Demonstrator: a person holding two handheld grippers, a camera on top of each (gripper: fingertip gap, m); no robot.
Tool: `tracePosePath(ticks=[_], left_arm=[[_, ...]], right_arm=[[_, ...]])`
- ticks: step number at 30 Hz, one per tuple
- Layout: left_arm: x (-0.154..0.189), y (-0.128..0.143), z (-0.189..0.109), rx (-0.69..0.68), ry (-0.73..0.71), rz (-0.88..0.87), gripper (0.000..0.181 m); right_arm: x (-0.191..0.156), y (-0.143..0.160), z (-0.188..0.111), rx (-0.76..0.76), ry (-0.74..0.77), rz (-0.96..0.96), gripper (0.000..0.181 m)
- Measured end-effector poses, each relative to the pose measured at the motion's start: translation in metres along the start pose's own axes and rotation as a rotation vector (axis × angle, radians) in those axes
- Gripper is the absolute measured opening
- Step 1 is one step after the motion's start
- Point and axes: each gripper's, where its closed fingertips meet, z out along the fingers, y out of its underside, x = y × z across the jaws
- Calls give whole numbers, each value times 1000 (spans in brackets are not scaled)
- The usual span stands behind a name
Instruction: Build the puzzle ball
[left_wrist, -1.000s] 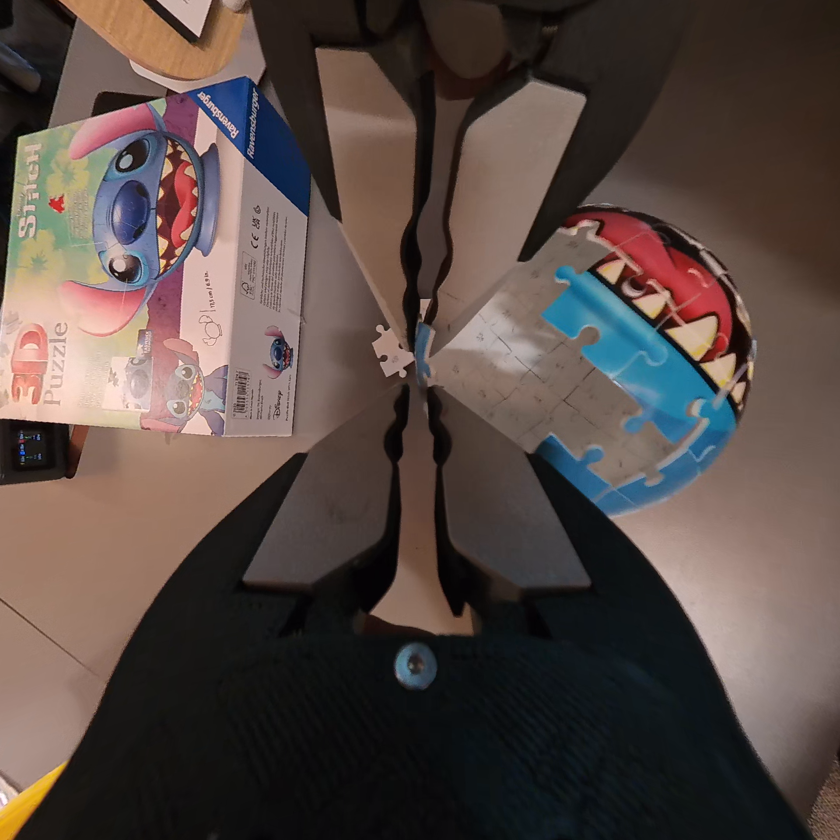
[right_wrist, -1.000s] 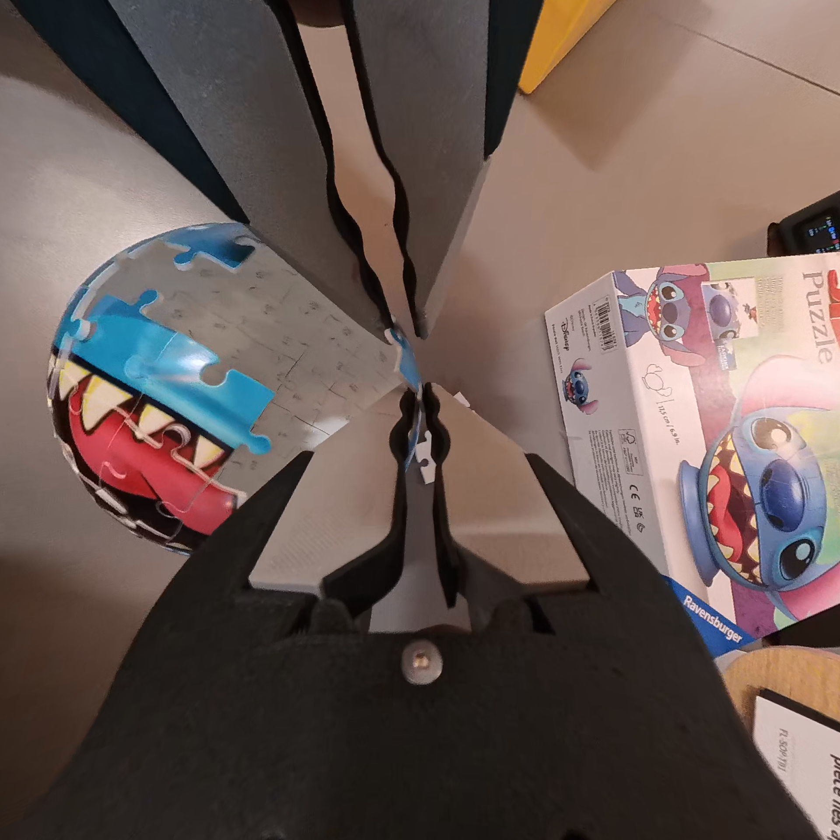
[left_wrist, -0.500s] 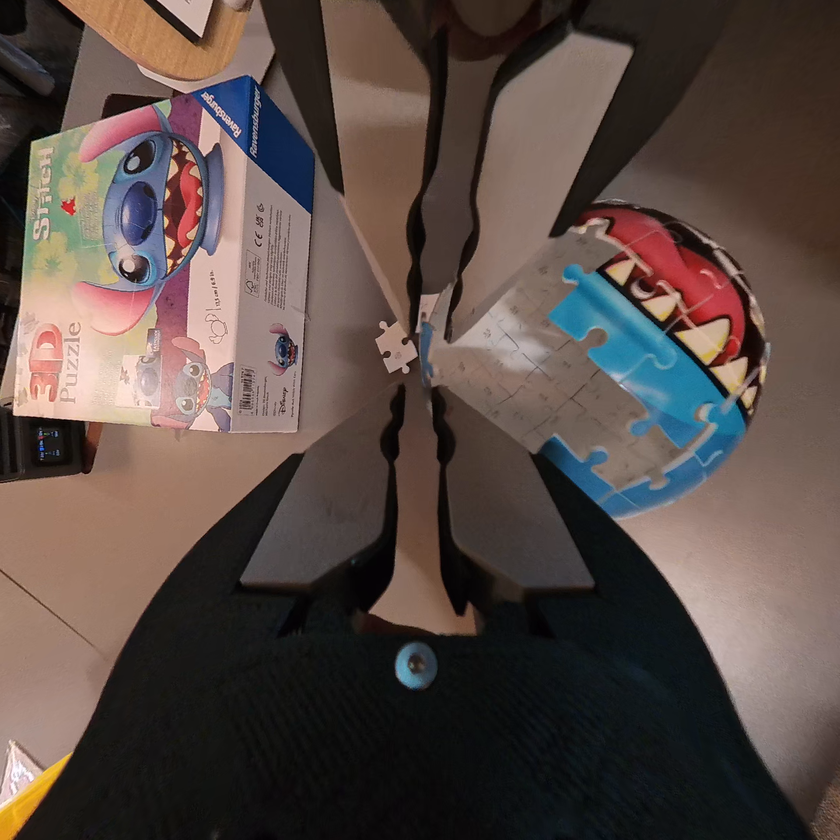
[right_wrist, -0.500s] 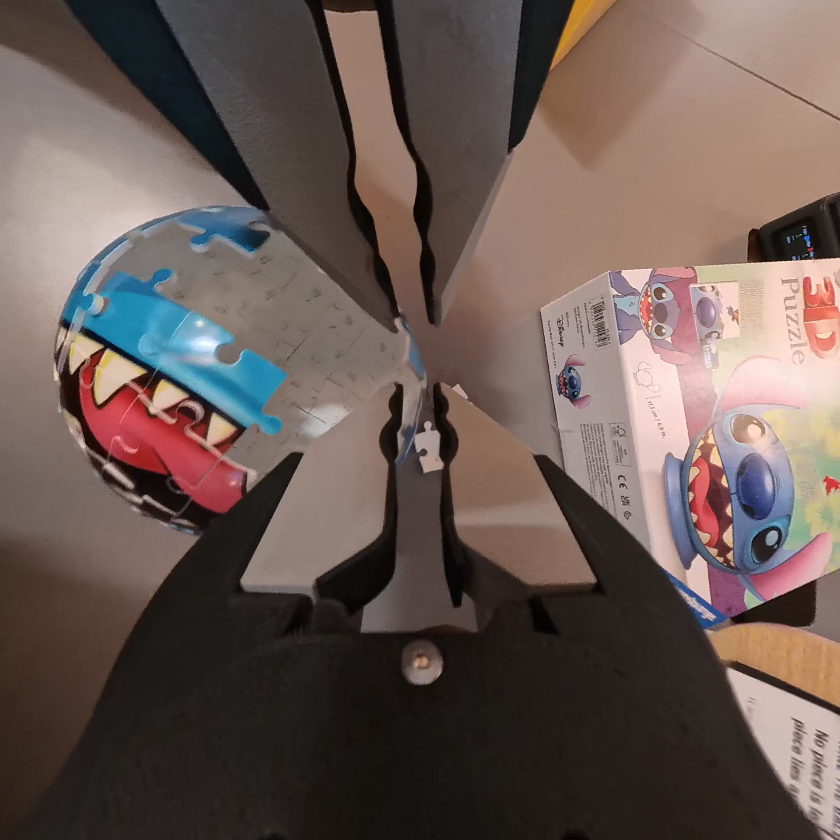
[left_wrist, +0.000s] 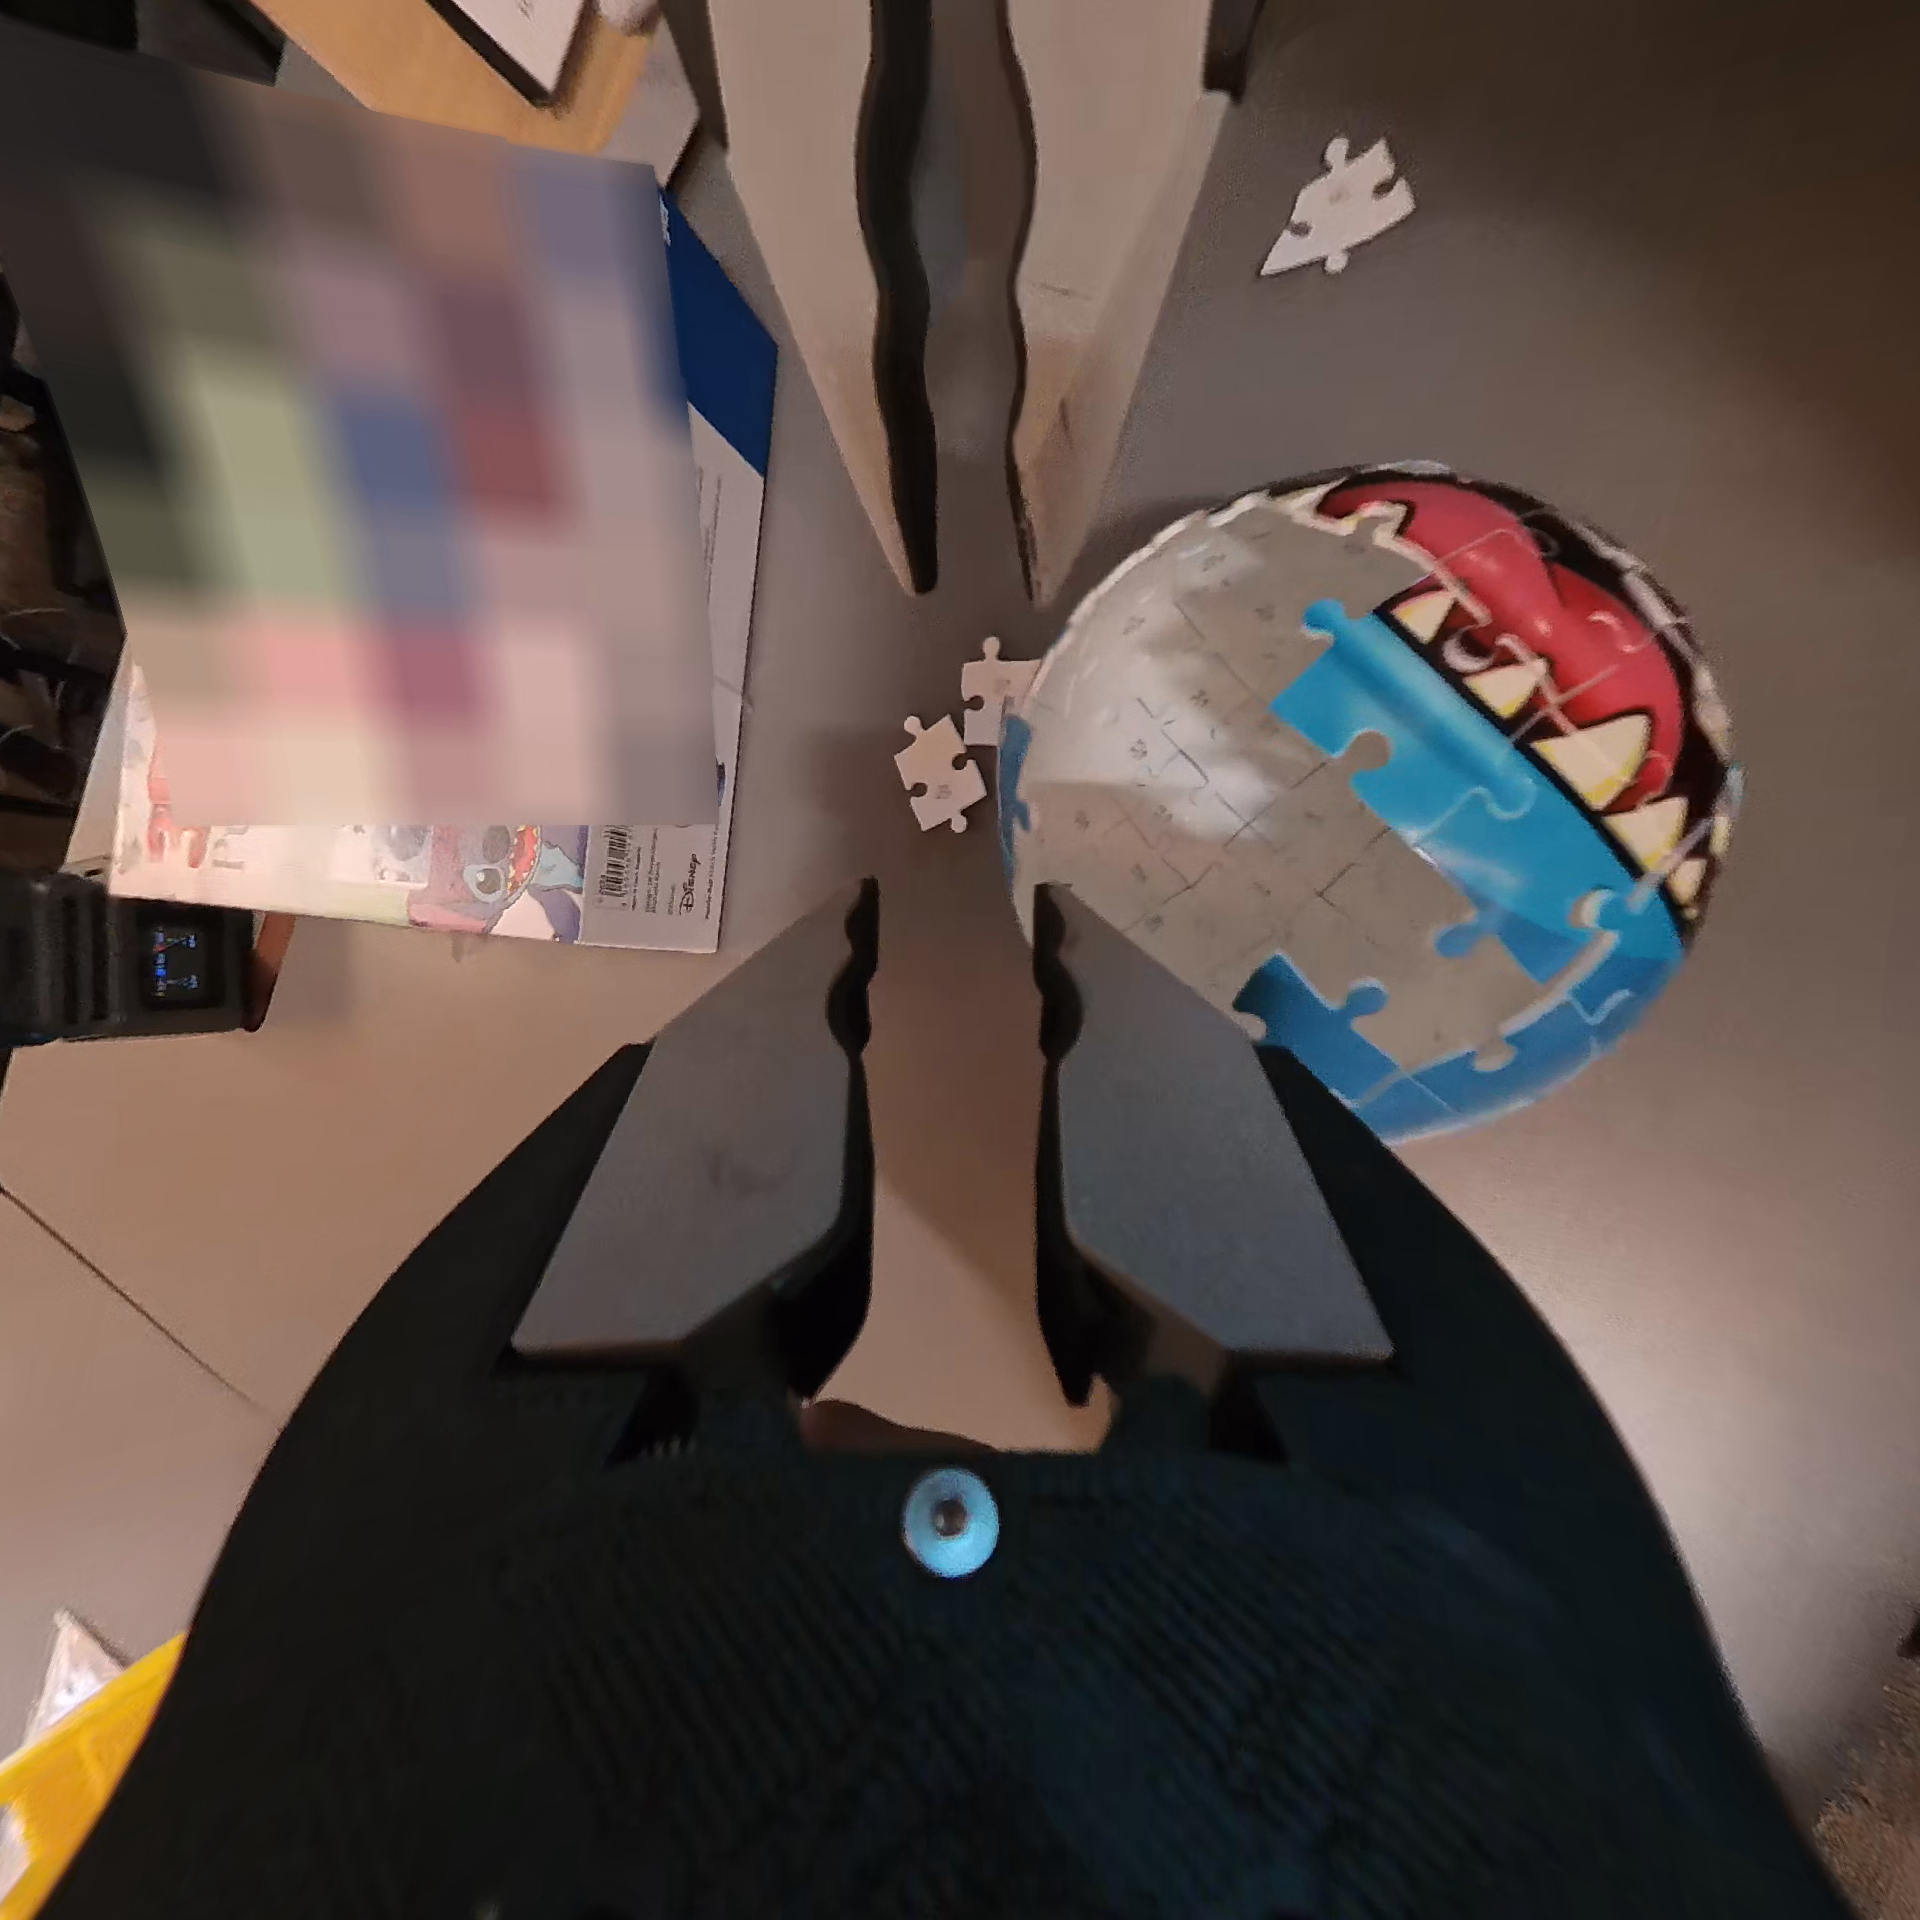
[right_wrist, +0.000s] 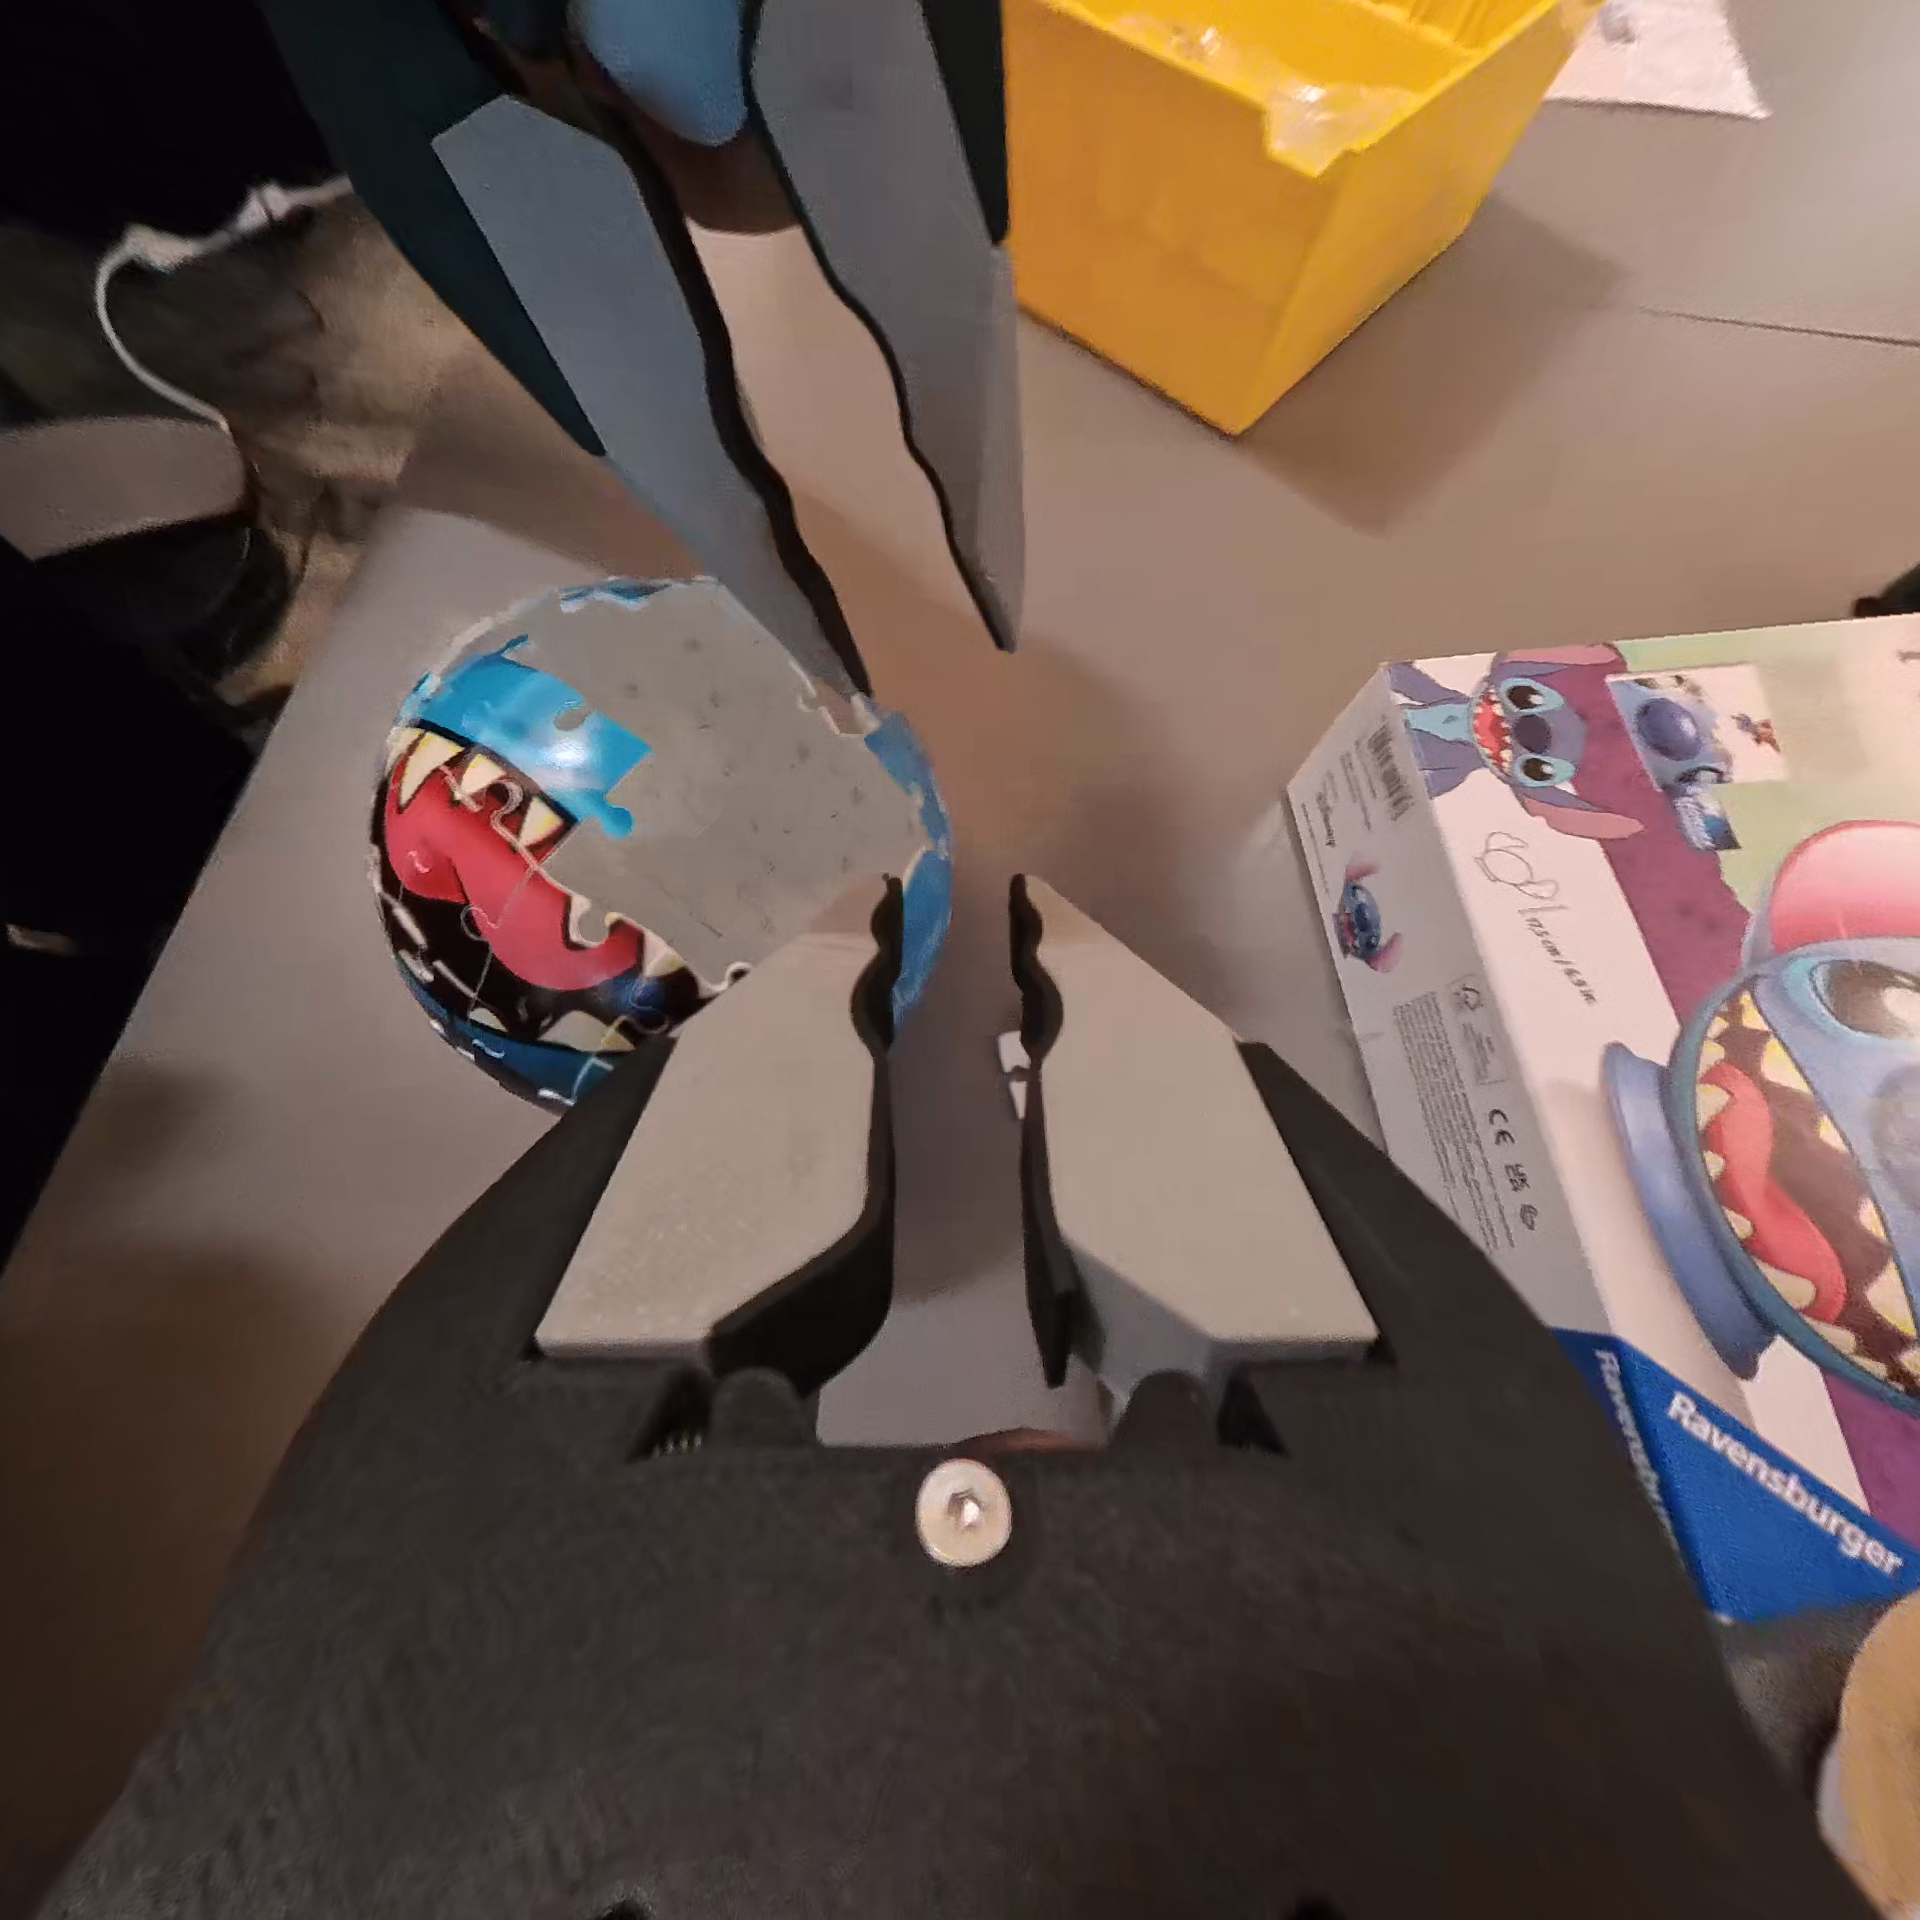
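Grey tabletop (left_wrist: 1558, 1351) seen from both wrist cams, grippers facing each other tip to tip. Colourful cardboard puzzle box (right_wrist: 1621, 1039) lies flat on the table to the right of the right gripper's jaws; in the left wrist view the box (left_wrist: 665, 894) sits left of the jaws, its top face covered by a mosaic patch. Partly built round puzzle ball (left_wrist: 1382, 790), w/ blue, red and black printed pieces plus a wide patch of grey number-marked backs, rests on the table just right of the left gripper (left_wrist: 951, 904), touching the right finger's tip in that view. From the right wrist cam the ball (right_wrist: 644, 831) sits left of the jaws, its blue edge behind the left fingertip. Yellow plastic bin (right_wrist: 1247, 187) stands beyond the right gripper (right_wrist: 951, 894), up and to the right of the jaws. Both grippers have jaws apart, nothing clamped. Two small white loose puzzle pieces (left_wrist: 940, 774) lie face-down on the table just ahead of the left jaws, touching each other, one against the ball's edge. A third white loose piece (left_wrist: 1340, 213) lies farther off, beyond the ball. Small black device w/ lit screen (left_wrist: 177, 951) at far left.
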Motion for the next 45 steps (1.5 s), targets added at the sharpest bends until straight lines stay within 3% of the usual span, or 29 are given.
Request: tracePosePath(ticks=[5,8,12,17,23,28,34,38,45], left_arm=[[-1,-12,-9,70,47,-56,27],[4,-17,-1,35,67,-20,29],[10,-13,9,-50,76,50,28],[10,-15,11,-44,78,46,20],[13,-9,11,-51,67,60,12],[13,-10,12,-50,61,79,12],[15,-8,15,-50,67,77,11],[14,-6,17,-61,57,80,10],[15,-2,17,-57,56,73,5]], right_arm=[[-3,-3,-4,64,-59,91,22],[-2,3,4,66,-60,103,20],[-3,7,16,6,-21,35,3],[-2,3,23,-75,57,-71,1],[-1,0,13,-94,56,-62,19],[0,0,22,-130,125,-131,8],[-1,-7,13,-115,92,-122,22],[-7,-2,25,-146,79,-141,26],[-11,5,38,-174,82,-179,19]])
